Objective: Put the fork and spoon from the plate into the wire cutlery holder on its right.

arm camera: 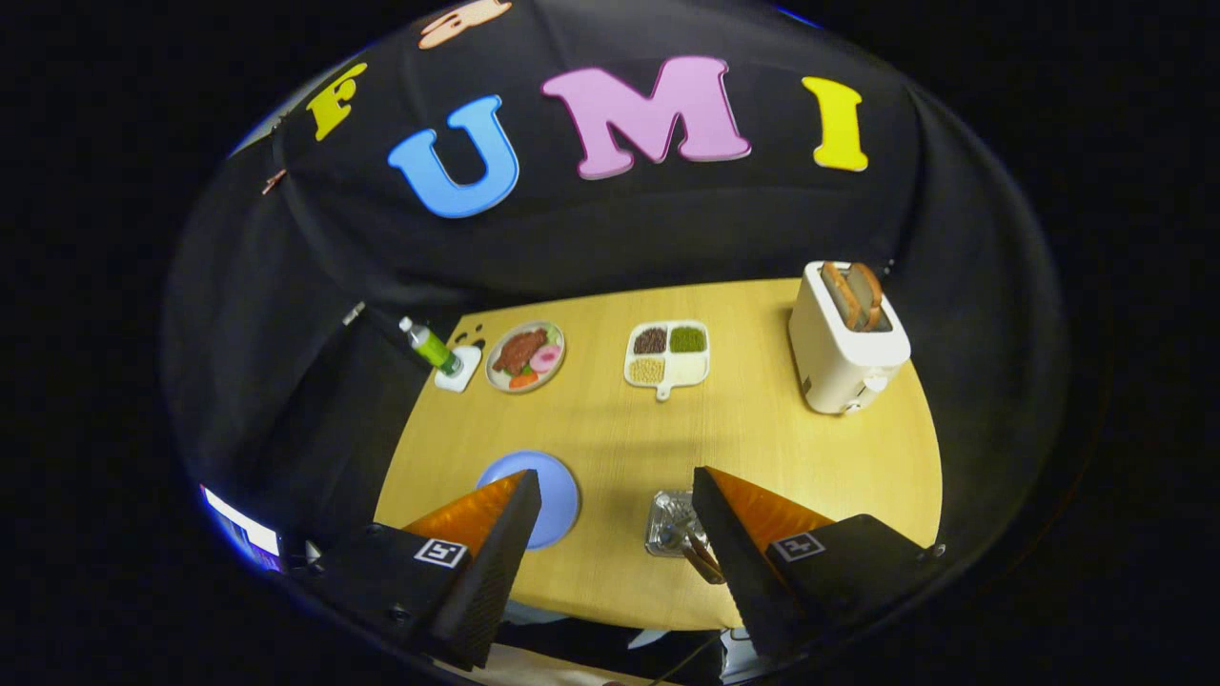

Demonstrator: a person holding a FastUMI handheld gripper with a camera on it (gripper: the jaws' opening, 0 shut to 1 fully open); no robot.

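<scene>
A blue plate [553, 491] lies on the wooden table just ahead of my left finger, which covers part of it; the part that shows is bare. To its right stands the wire cutlery holder [667, 519], close against my right finger, with utensil handles [703, 560] sticking out of it toward me. My gripper [618, 494] is open, held high above the table's near edge, with nothing between its fingers.
A white toaster [843, 343] with bread slices stands at the back right. A white divided dish [667, 354] of grains sits mid-back, a plate of food [525, 355] to its left, and a green bottle [431, 347] at the far left corner.
</scene>
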